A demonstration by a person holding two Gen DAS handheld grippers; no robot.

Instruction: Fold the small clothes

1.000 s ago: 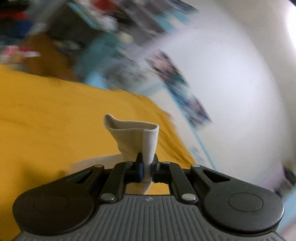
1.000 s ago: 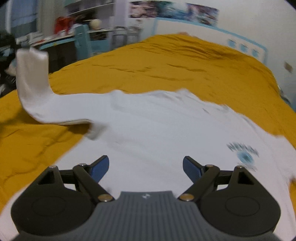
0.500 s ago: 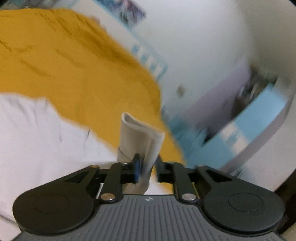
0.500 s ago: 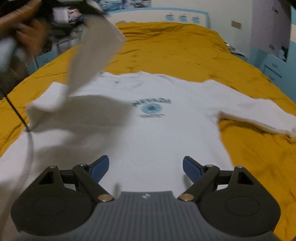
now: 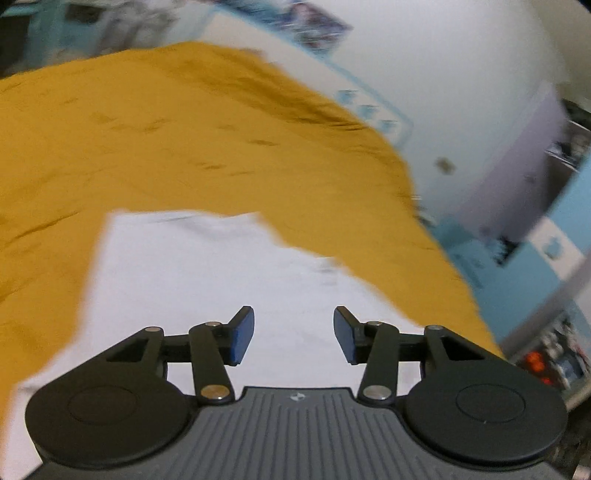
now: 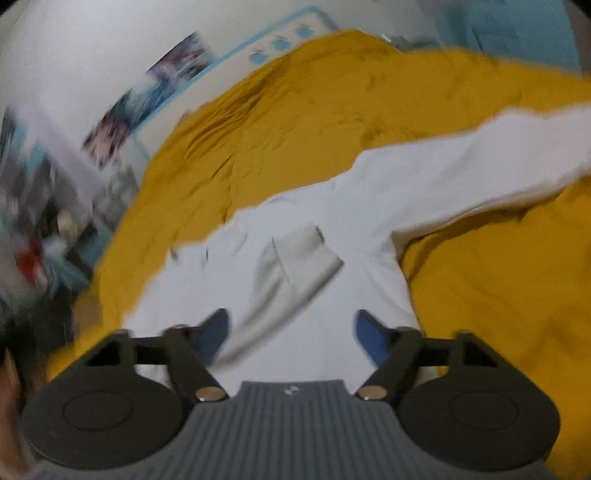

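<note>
A white long-sleeved shirt (image 5: 192, 280) lies flat on a mustard-yellow bedspread (image 5: 155, 140). My left gripper (image 5: 293, 339) is open and empty, low over the shirt's body. In the right wrist view the shirt (image 6: 303, 229) has one sleeve (image 6: 291, 273) folded in across its body, and the other sleeve (image 6: 480, 173) stretches out to the right over the bedspread (image 6: 498, 295). My right gripper (image 6: 291, 339) is open and empty just above the shirt, near the folded sleeve's lower end. Both views are motion-blurred.
The bed's right edge (image 5: 454, 273) drops to a floor with light-blue furniture (image 5: 554, 229). A white wall with posters (image 5: 317, 26) lies behind the bed. Cluttered shelves (image 6: 44, 236) stand off the bed's left side in the right wrist view.
My left gripper was shut on the sleeve cuff, carried it across the shirt, and has opened and let it go. The sleeve now lies folded on the body. Both cameras have swung round.
</note>
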